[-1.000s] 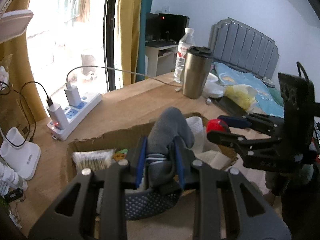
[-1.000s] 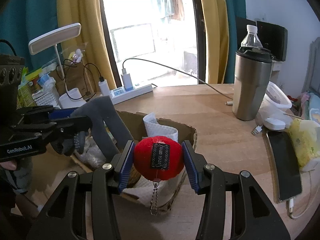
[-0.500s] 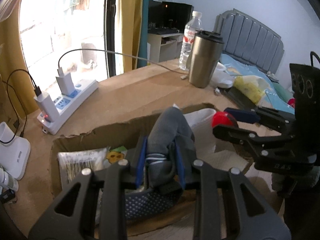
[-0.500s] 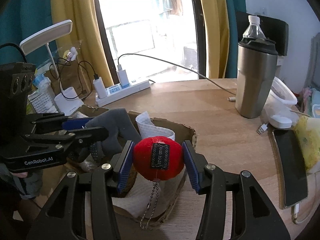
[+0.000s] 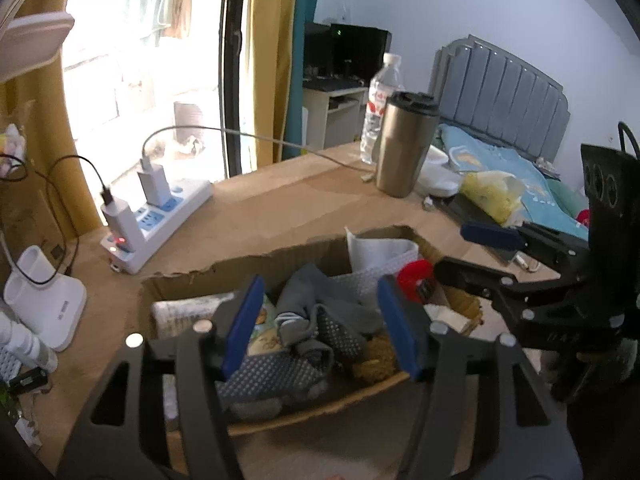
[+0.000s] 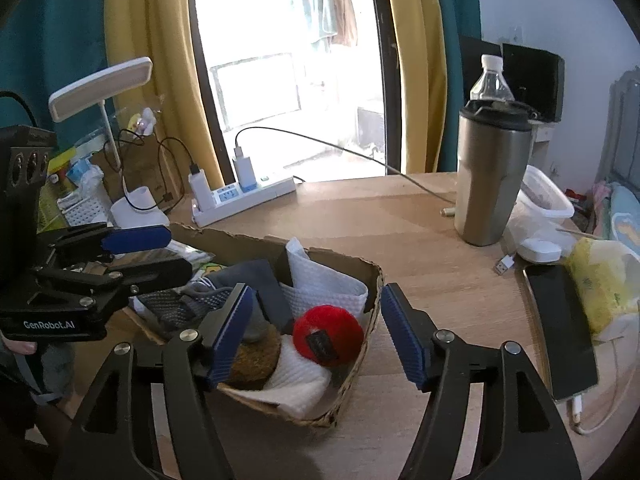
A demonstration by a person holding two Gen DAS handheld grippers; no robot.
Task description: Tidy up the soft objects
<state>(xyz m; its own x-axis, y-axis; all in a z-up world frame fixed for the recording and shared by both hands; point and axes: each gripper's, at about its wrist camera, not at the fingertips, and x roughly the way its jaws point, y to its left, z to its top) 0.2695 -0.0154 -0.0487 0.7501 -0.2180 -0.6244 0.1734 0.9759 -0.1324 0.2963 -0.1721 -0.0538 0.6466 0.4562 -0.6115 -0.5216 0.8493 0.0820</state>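
Socks [image 5: 320, 320] and red ball [image 6: 328, 336] lie in the box [image 6: 374, 280]; my left gripper [image 5: 320, 320] and right gripper [image 6: 316, 332] are both spread, holding nothing

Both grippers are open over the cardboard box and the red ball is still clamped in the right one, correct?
Not quite. The left gripper and right gripper are both open over the cardboard box, but the red ball is not clamped: the right wrist view shows it lying in the box on a white cloth, clear of both pads.

red ball [image 6: 328, 334], grey sock [image 5: 320, 312], both in box [image 6: 376, 276]
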